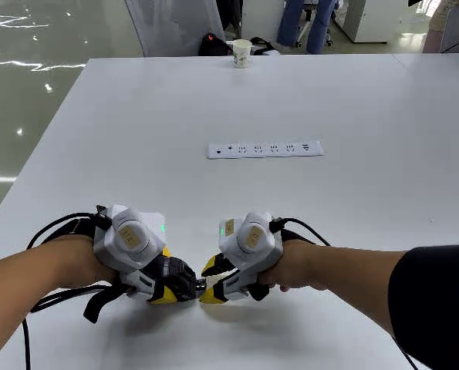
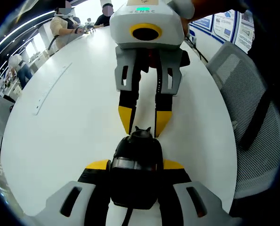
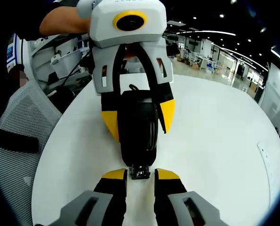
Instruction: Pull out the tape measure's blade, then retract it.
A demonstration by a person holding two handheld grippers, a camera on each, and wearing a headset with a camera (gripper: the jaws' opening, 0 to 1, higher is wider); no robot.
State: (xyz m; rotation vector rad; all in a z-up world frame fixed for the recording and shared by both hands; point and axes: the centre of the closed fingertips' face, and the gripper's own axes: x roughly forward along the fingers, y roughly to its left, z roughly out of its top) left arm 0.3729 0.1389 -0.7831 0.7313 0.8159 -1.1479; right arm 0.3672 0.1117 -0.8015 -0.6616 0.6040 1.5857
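A black tape measure (image 1: 180,279) is held just above the white table (image 1: 352,100) at its near edge. My left gripper (image 1: 166,275) is shut on its body (image 2: 135,174), one yellow-tipped jaw on each flat side. The blade is fully wound in, and only its small end hook (image 2: 142,132) sticks out of the case mouth. My right gripper (image 1: 210,281) faces the left one head-on. It is open a little, with a yellow fingertip close on each side of the hook (image 3: 140,172) and a thin gap still visible. The right gripper view shows the case (image 3: 137,127) in the left gripper (image 3: 139,120).
A white power strip (image 1: 264,149) lies mid-table and a paper cup (image 1: 242,52) stands at the far edge. A grey mesh chair (image 2: 252,117) is beside the table behind me. People (image 2: 64,23) sit at the far end. The table's left edge drops to a shiny floor.
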